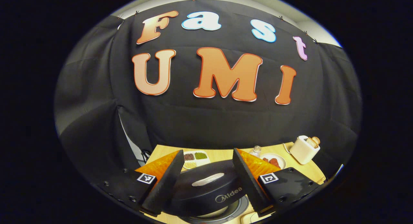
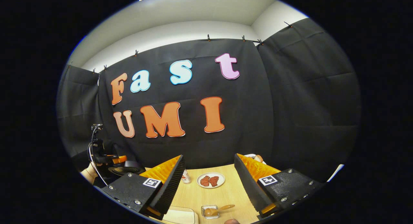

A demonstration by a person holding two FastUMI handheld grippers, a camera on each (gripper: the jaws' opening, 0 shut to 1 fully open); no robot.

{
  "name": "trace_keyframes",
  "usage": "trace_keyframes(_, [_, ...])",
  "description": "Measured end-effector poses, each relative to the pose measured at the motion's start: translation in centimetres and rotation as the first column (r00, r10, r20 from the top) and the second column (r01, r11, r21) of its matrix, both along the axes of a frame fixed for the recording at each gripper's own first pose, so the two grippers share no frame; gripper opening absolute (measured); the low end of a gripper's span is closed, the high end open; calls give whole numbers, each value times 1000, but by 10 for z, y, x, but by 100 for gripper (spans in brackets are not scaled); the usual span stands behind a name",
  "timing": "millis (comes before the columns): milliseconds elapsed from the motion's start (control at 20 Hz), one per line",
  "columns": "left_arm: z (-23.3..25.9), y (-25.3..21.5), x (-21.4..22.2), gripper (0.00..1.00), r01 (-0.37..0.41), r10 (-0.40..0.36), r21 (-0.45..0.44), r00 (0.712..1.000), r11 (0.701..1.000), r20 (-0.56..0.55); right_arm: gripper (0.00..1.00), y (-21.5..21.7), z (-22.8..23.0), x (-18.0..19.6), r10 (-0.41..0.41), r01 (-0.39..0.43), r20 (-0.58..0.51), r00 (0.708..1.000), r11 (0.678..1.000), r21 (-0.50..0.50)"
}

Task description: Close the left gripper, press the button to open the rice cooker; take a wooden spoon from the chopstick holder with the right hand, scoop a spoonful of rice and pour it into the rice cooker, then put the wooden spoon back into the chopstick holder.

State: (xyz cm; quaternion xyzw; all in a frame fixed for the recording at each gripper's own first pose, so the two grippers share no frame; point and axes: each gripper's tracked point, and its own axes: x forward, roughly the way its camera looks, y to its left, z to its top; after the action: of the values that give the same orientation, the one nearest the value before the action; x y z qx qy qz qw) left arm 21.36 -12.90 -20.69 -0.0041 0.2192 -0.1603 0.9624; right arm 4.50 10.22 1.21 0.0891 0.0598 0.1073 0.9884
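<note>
Below, in the left gripper view, the left gripper [image 1: 208,179] is seen spread wide with nothing held, and the black, round-lidded rice cooker [image 1: 206,188] is framed between its two fingers, its lid raised above the inner pot on the pale wooden table [image 1: 222,153]. Similarly, in the right gripper view, the right gripper [image 2: 209,182] is held wide open and empty, while the light wooden spoon [image 2: 217,210] is found low between its fingers, resting in a small square dish [image 2: 209,211] near the table's front edge.
</note>
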Motion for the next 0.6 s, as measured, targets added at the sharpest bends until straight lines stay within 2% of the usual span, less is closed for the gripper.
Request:
trace_keyframes(300, [-72,-14,-56,99,23,-22,7,994,1000,-105,94,8,-2,-10,48,-48,1,999,999,2])
trace_keyframes(600, [-101,-19,-72,100,12,-9,36,998,999,-65,95,11,-19,-15,62,-63,-37,997,998,-13])
